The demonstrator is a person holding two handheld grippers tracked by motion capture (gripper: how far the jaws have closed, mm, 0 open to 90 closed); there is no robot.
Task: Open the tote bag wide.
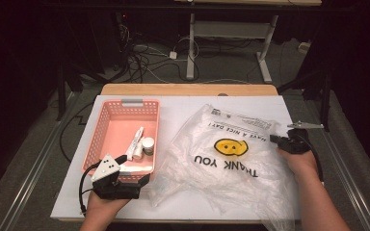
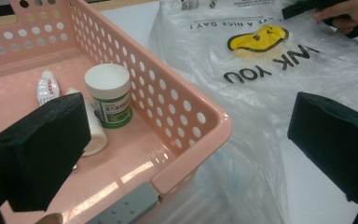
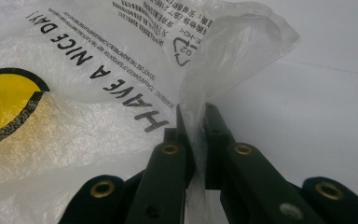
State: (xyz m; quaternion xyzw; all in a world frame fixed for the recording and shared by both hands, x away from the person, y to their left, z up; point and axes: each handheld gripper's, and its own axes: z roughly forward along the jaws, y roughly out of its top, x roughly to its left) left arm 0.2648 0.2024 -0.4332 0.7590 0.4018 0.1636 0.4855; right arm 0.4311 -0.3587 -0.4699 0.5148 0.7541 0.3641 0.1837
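High view: right gripper (image 1: 275,139) fingers clamp the plastic bag (image 1: 221,159); left gripper (image 1: 142,182) fingers spread beside the basket (image 1: 107,126)

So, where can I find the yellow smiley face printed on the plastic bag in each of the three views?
High view: the yellow smiley face sits right of centre, on the plastic bag, above the words THANK YOU.
Left gripper view: top right, beyond the pink basket.
Right gripper view: at the left edge, partly cut off.
Shared landmark: the black HAVE A NICE DAY print beside the face.
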